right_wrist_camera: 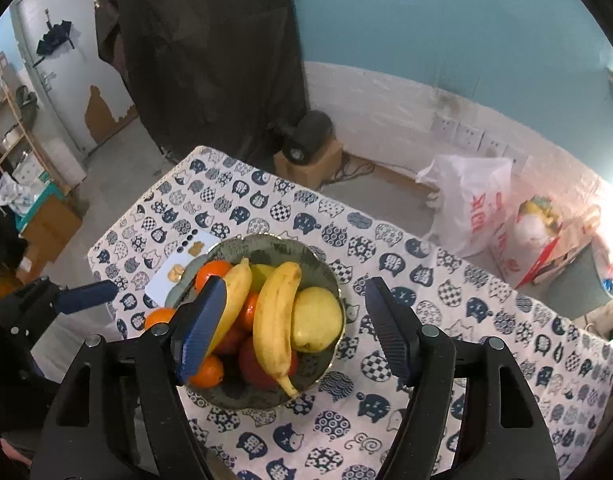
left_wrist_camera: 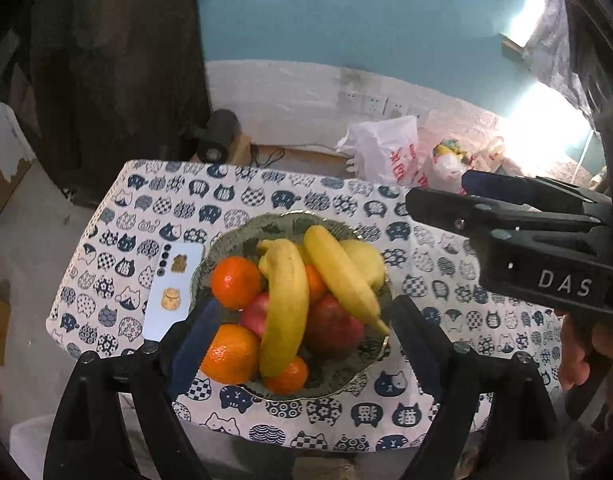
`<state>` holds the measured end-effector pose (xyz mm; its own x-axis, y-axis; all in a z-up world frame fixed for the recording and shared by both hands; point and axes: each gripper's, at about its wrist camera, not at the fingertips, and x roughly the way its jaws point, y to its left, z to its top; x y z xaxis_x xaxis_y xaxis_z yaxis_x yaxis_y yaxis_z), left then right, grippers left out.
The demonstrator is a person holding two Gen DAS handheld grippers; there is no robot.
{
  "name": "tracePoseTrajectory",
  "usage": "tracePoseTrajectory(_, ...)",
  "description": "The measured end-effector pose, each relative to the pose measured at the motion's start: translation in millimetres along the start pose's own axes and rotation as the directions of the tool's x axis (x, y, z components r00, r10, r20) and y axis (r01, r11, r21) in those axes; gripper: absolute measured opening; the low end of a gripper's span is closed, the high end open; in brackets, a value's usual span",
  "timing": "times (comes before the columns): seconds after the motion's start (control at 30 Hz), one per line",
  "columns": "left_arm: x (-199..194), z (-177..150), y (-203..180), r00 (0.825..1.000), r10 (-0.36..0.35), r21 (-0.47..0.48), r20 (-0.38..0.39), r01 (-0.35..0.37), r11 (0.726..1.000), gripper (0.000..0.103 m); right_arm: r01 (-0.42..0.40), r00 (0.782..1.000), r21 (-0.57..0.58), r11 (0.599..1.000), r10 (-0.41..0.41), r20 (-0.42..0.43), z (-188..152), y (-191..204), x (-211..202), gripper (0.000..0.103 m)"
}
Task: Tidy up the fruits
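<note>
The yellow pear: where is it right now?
The yellow pear lies in the bowl, at its right edge in the right wrist view, touching the nearer banana.

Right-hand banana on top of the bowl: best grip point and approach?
Grip the banana at mid-body, jaws across its width, coming from above. It lies on top of the pile in the bowl, long sides exposed; the pear crowds one side, so stay shallow.
</note>
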<state>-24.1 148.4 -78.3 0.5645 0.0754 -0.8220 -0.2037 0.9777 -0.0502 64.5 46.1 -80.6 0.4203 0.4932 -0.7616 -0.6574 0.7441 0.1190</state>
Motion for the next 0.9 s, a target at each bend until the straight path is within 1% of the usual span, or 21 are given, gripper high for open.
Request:
tracePoseTrajectory(0.2, -20, 1, 0, 1.0, 0.007, 0.003, 0.023, -0.007, 1.0, 0.088, 0.01, 1.0, -0.007, 1.0, -0.01, 0.026, -5, -1, -23, 0.071)
tracePoseTrajectory(0.33, -35, 0, -4, 0.999, 0.021, 0.024, 0.047, -0.022, 0.999, 0.095, 0.016, 0.999, -0.012, 1.0, -0.016, 0.034, -10, -3, -34, 0.071)
tracePoseTrajectory(0.5, -49, 1, -9, 0.998, 0.01, 0.039, 0.066, -0.012, 0.999, 0.095, 0.021, 0.999, -0.012, 1.0, -0.021, 0.024, -18, -5, -42, 0.072)
tracePoseTrajectory(0.57, -55, 2, -10, 0.997, 0.006, 0.042, 0.081, -0.009, 0.999, 0.098, 0.026, 0.999, -0.013, 1.0, -0.026, 0.027, -21, -7, -46, 0.072)
tracePoseTrajectory(0.63, -58, 3, -11, 0.996, 0.007, 0.045, 0.094, -0.012, 0.999, 0.101, 0.027, 0.999, -0.012, 1.0, -0.027, 0.029, -23, -8, -49, 0.072)
tracePoseTrajectory(0.9, -62, 5, -15, 0.995, 0.004, 0.047, 0.097, -0.009, 0.999, 0.101, 0.054, 0.998, -0.003, 0.999, -0.053, 0.032, -29, -15, -54, 0.072)
